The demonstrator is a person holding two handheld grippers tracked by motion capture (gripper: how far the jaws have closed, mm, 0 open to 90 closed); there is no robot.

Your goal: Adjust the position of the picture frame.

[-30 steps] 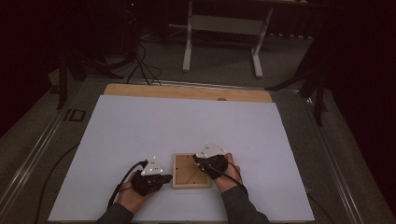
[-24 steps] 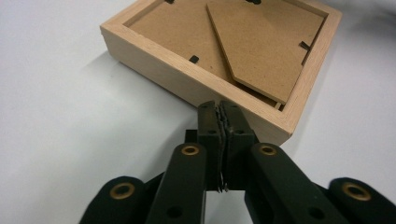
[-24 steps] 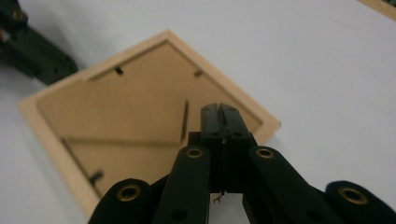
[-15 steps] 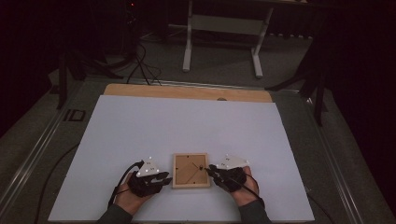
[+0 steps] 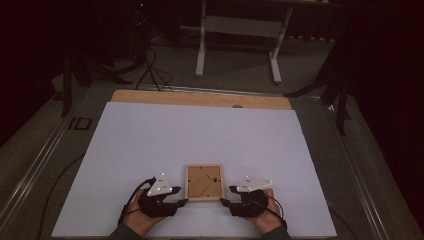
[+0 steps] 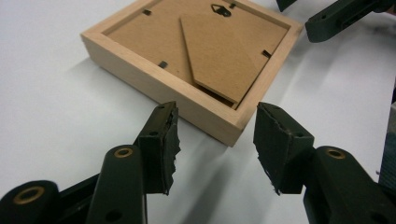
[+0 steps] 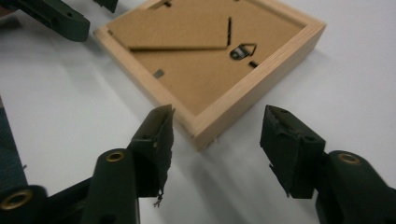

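Picture frame [image 5: 204, 181] is lying face-down on the white table sheet [image 5: 200, 135], near the person's edge, with its brown backing board, folded stand and small hanger facing up. Left gripper [image 6: 215, 135] is sitting just short of the frame's near left corner; its jaws have just been opening and are now standing wide, with that corner pointing into the gap but not reaching between the pads, and nothing pressed by them. In the high view the same left gripper [image 5: 176, 202] is resting low on the sheet beside the frame. Right gripper [image 7: 215, 140] is mirroring it at the near right corner: its jaws have also just been opening, they are standing wide apart, and the wooden corner is poking toward the gap without being touched. From above, the right gripper [image 5: 227, 201] is lying just beside the frame's lower right edge.

Judging from this, the frame is sitting flat and square on the sheet, released by both tools, so whatever placing or turning over was wanted appears to be finished. The backing tabs are looking closed and the stand is lying flat. What is remaining, as far as one can judge, is either backing the hands away or working on the back, such as the tabs or stand.
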